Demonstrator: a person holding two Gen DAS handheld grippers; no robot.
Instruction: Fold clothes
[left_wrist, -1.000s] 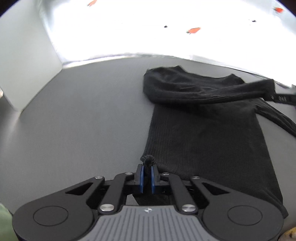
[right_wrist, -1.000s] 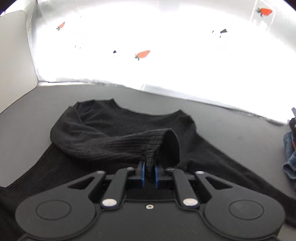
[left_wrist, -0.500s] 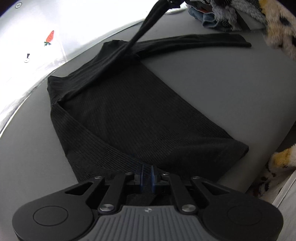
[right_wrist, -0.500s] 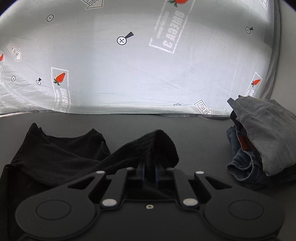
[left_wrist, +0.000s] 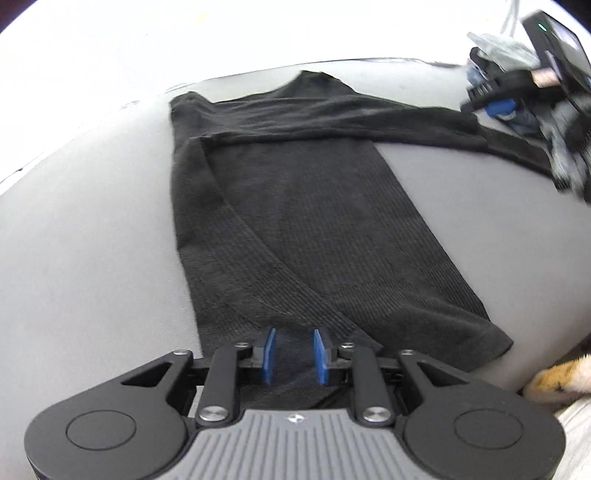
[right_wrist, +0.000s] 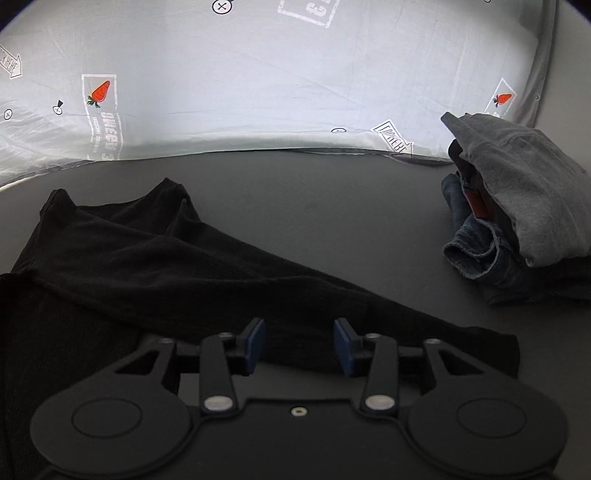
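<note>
A black ribbed sweater (left_wrist: 303, 221) lies flat on the grey table (left_wrist: 85, 240), its left side folded in along the body. My left gripper (left_wrist: 294, 354) hovers over the hem, jaws opening, fabric lying below and between the blue pads without being pinched. In the right wrist view the sweater's sleeve (right_wrist: 295, 295) stretches across toward the right, cuff end near the right gripper (right_wrist: 299, 345). Its jaws are opening too, with the sleeve lying loose under them. The right gripper (left_wrist: 517, 96) also shows blurred at the far right of the left wrist view.
A pile of clothes, grey cloth over blue jeans (right_wrist: 509, 206), sits at the table's right. A pale printed sheet with carrot marks (right_wrist: 258, 74) hangs behind the table. Something furry, spotted orange and white (left_wrist: 561, 380), lies past the near right table edge.
Both grippers were shut on sweater fabric, left on the hem, right on the sleeve cuff. Both have lowered and let go; the sleeve and hem now lie flat on the table.
</note>
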